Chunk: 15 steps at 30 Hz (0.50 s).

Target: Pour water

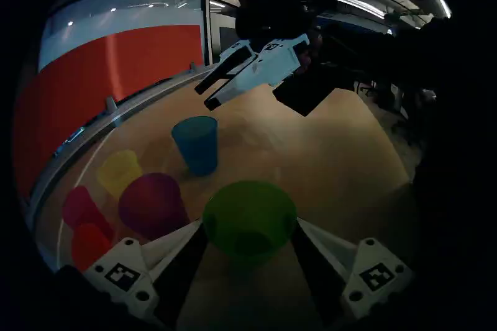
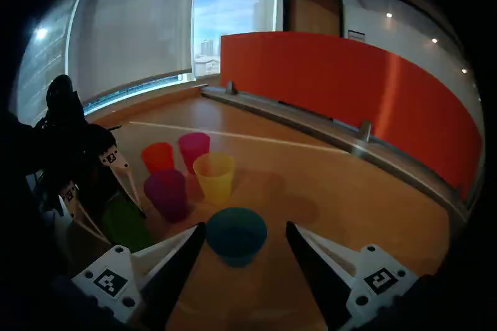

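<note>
The wooden bench (image 1: 335, 157) carries all the cups and runs up to a low rail along its far edge. Behind the rail stands an orange-red partition (image 2: 348, 76), and beyond that a window (image 2: 223, 20) with a blind drawn partway across.

Left gripper (image 1: 248, 224): the jaws are closed against the two sides of the green cup (image 1: 250, 207), with one finger touching each side of its rim. In the right gripper view this gripper (image 2: 121, 226) stands at the left edge with the green cup (image 2: 124, 222) between its fingers, just beside the purple cup (image 2: 166, 193).

Right gripper (image 2: 245, 226): the jaws stand apart. The teal cup (image 2: 236, 235) sits upright on the bench between them, with a clear gap on one side. In the left gripper view this gripper (image 1: 205, 96) hangs above the bench, beyond and higher than the teal cup (image 1: 196, 143). It grips nothing, and a person in dark clothing (image 1: 273, 2) is behind it.

Remaining cups, all upright and clustered near one another:
- The yellow cup (image 2: 215, 176) is just beyond the teal cup.
- The orange cup (image 2: 158, 157) and pink cup (image 2: 194, 148) stand side by side at the back of the cluster.

It cannot be told whether any cup holds water.
</note>
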{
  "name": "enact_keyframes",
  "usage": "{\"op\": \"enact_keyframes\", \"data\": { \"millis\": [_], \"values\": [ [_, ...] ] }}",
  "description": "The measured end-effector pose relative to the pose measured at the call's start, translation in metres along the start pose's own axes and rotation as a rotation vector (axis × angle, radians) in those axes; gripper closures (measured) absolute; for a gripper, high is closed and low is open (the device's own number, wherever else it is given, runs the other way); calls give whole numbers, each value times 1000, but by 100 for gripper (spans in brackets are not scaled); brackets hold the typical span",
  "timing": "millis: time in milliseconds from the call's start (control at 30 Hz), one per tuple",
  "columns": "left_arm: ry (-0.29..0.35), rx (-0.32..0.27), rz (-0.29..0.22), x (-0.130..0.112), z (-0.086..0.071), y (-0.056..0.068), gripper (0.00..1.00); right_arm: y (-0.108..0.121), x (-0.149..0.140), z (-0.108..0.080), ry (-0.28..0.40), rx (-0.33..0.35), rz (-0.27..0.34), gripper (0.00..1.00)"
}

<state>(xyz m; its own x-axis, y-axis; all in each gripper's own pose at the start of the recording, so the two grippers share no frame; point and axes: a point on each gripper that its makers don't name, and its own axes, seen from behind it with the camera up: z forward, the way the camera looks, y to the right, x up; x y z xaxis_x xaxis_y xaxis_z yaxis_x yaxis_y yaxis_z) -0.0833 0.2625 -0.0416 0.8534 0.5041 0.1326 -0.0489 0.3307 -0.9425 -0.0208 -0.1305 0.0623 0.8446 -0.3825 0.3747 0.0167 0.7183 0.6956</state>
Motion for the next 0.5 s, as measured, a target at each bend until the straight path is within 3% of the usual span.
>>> {"op": "enact_keyframes", "data": {
  "millis": [500],
  "values": [
    [7,15,33,14,-15,-3,14,-7,-16,15,-37,16,3,1]
  ]
}}
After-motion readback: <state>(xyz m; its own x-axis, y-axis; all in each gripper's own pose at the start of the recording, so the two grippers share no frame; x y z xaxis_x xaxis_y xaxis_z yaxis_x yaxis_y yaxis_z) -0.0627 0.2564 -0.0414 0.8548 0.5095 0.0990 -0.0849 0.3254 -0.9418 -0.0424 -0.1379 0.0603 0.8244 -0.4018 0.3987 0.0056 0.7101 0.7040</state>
